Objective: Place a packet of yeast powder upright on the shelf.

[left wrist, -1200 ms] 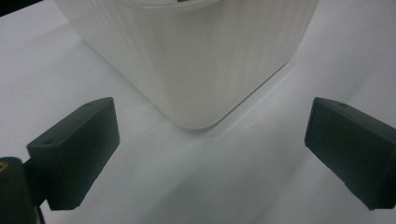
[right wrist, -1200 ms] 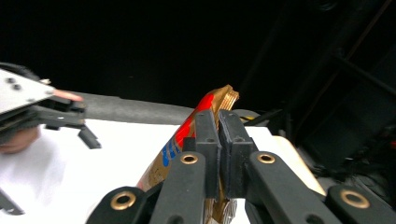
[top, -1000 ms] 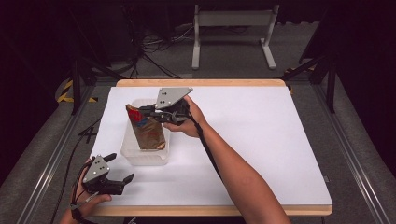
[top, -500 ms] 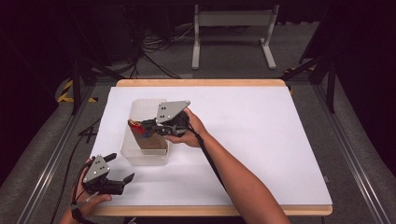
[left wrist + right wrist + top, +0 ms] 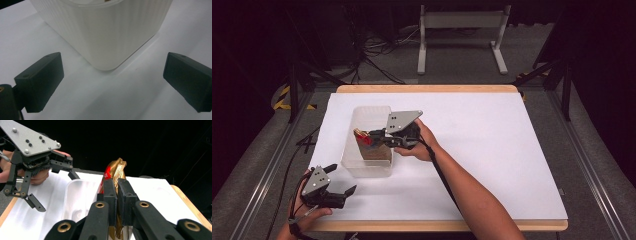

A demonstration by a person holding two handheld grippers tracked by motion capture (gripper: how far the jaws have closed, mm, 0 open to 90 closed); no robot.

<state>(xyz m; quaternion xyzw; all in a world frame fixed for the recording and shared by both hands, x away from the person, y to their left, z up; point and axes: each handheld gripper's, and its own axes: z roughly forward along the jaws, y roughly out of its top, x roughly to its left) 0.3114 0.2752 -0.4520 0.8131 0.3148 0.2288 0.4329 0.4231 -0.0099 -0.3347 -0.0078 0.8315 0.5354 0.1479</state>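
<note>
- a translucent ribbed plastic bin (image 5: 362, 167) stands on the white-covered wooden table (image 5: 492, 150), left of centre
- a gold and red foil packet (image 5: 371, 147) stands inside it — held by the right gripper (image 5: 374, 135)
- the left gripper (image 5: 343, 181) rests before the bin, apart from it

A white table (image 5: 492, 150); behind it, a metal stand (image 5: 459, 30) and cables (image 5: 377, 50).
</note>
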